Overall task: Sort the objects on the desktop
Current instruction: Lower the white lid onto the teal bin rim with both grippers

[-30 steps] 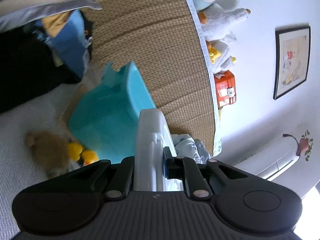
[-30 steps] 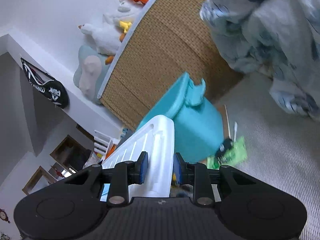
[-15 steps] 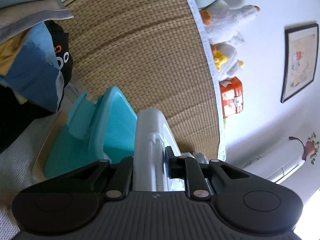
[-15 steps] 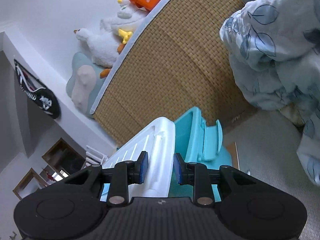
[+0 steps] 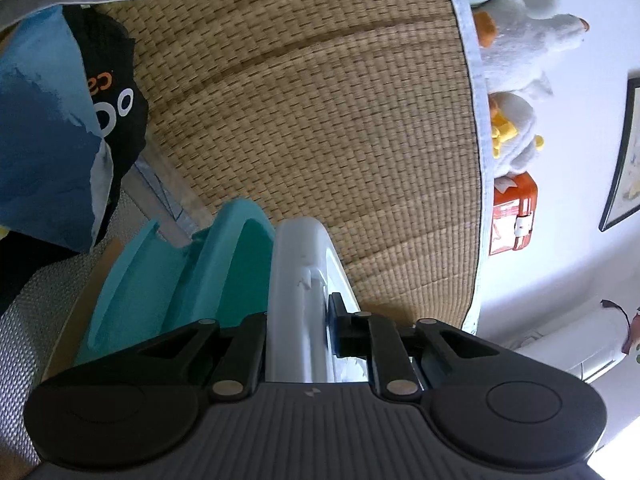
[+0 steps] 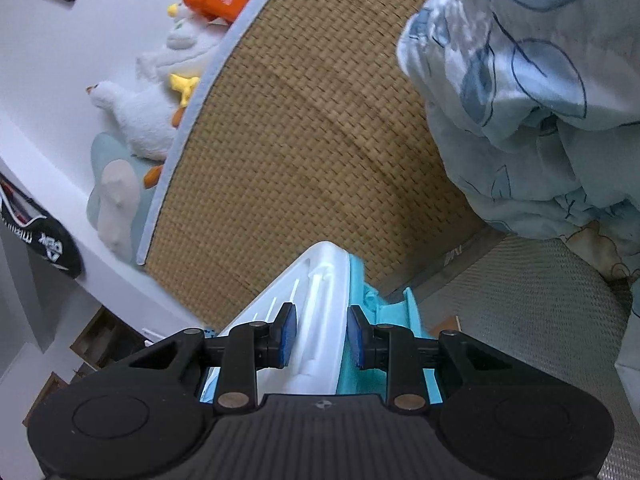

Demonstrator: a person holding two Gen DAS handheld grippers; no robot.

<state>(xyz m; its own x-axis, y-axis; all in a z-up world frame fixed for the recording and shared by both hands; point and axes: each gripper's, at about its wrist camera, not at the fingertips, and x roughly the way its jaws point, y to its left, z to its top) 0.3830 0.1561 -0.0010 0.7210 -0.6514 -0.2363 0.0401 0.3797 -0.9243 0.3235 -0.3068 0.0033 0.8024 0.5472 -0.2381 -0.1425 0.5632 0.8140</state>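
Note:
A teal storage box (image 5: pixel 168 280) with a white lid (image 5: pixel 300 292) lies between both grippers. My left gripper (image 5: pixel 298 332) is shut on the white lid's edge, with the teal box body to its left. In the right wrist view my right gripper (image 6: pixel 322 336) straddles the white lid (image 6: pixel 320 316); its blue pads (image 6: pixel 288 336) stand slightly off the lid, with small gaps on both sides. The teal box (image 6: pixel 396 320) shows just right of the lid. The box's contents are hidden.
A woven rattan headboard (image 5: pixel 320 120) fills the background, with white plush geese (image 5: pixel 528 52) and an orange first-aid case (image 5: pixel 514 216) on top. A blue and black cushion (image 5: pixel 60 120) sits left. A leaf-print quilt (image 6: pixel 540 100) lies right on the grey mattress (image 6: pixel 520 300).
The box and lid have swung so the lid closes against the teal body. Both views tilted up toward the headboard. The right gripper's pads have spread apart off the lid.

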